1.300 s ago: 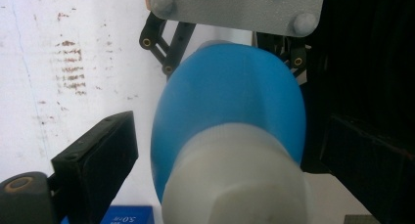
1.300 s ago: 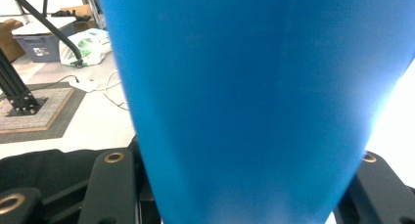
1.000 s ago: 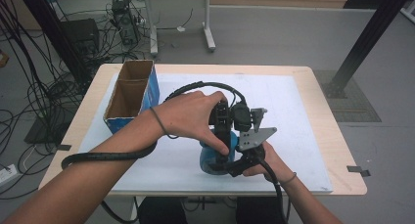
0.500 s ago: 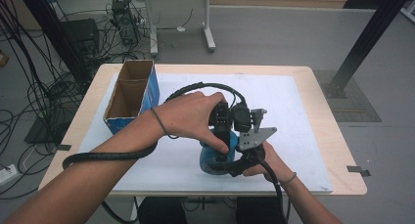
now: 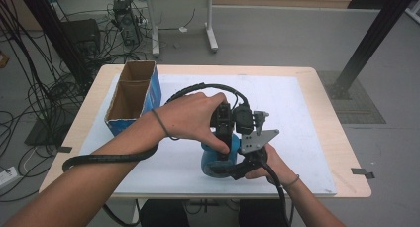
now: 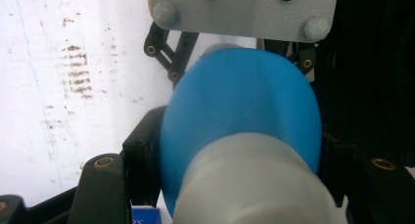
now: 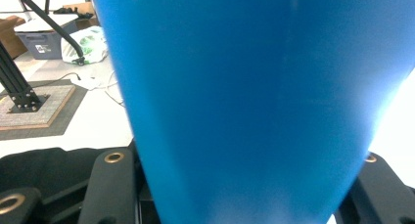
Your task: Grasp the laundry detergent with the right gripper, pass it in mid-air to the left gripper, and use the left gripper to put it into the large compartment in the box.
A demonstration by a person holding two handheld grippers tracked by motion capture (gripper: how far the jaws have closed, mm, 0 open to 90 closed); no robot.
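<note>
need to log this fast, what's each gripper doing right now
Left gripper: shut on the white cap of the blue bottle.
Right gripper: shut on the blue bottle's body.

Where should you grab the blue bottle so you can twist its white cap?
Probably the wide blue bottle body from the side, as the right gripper seems to. The left gripper comes from above, its jaws either side of the white cap, which is narrow enough to span.
</note>
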